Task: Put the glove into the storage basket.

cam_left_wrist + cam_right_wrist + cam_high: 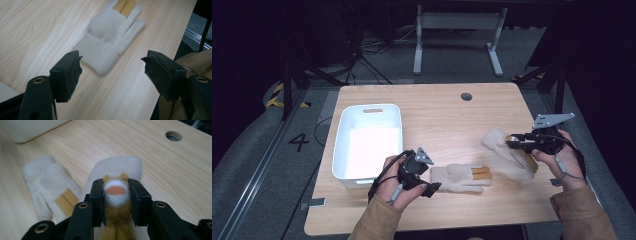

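Note:
A cream knitted glove with mustard finger patches [460,177] lies flat on the wooden table [437,115]. My left gripper [432,188] stands open just short of its cuff. In the left gripper view the glove [107,40] lies ahead of the open gripper [112,67], with nothing between the pads. A second matching glove [501,146] hangs tilted above the table's right side, with my right gripper [513,143] shut on it. In the right gripper view the gripper [116,195] pinches the mustard and white finger end, and the glove's cuff [120,166] droops toward the tabletop.
A white plastic bin [369,140] stands at the table's left, beside my left hand. A round cable hole [466,96] sits near the far edge. Bare wood stretches between the bin and the gloves. Beyond the table are a desk frame [457,35] and cables on the floor.

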